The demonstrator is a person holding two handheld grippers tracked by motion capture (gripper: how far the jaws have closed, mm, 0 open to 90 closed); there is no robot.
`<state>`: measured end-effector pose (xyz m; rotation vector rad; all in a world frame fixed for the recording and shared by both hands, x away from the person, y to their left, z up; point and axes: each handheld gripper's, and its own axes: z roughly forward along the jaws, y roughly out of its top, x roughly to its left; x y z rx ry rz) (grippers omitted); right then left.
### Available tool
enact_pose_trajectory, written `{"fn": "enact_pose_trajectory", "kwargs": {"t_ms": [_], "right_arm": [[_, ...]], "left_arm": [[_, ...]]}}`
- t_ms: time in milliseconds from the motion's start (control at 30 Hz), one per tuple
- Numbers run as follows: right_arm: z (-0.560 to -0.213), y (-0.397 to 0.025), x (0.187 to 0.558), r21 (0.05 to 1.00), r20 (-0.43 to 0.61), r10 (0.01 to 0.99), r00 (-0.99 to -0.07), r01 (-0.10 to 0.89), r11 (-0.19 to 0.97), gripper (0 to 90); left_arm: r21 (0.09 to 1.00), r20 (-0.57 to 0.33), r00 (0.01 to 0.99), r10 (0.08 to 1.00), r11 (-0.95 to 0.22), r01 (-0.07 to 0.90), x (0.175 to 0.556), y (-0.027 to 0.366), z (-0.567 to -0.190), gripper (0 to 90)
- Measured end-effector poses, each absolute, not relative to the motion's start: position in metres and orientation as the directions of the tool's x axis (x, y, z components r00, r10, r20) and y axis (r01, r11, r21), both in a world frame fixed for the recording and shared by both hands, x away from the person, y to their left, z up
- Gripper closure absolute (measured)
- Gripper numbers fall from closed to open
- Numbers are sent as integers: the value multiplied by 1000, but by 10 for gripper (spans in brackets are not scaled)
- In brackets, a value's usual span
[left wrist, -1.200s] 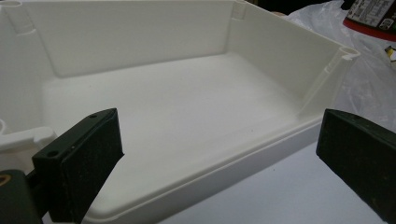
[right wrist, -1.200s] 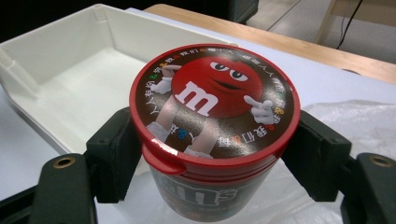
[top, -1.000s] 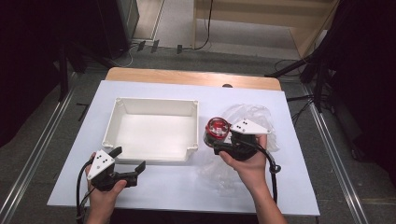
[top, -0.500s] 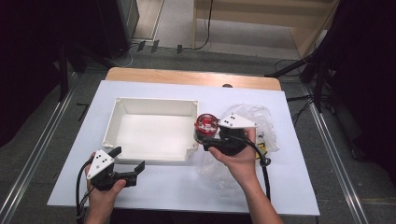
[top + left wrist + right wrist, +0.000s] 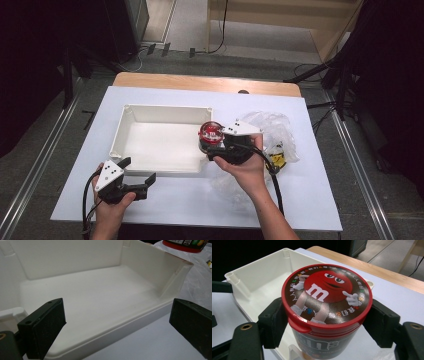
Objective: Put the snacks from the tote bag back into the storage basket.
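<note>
Right gripper (image 5: 216, 148), jaws clamped on the round red-lidded brown candy tub (image 5: 325, 305), holds it upright over the right rim of the shallow white plastic tray (image 5: 159, 170), likely for setting inside; left gripper (image 5: 135, 176) waits wide-jawed at the tray's near edge.

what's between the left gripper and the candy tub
The white bin: in the high view it lies between the left gripper and the candy tub held by the right gripper.
</note>
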<state>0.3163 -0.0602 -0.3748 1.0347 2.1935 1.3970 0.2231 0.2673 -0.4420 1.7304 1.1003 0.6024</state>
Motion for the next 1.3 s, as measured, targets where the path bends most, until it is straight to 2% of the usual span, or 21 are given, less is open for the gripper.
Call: {"fn": "enact_pose_trajectory", "kwargs": {"t_ms": [1300], "right_arm": [[-396,-28,327,858,68,698,-713,399,324,263]], "left_arm": [[904,-95,467,879,-120,411,225,270,-442,6]]}}
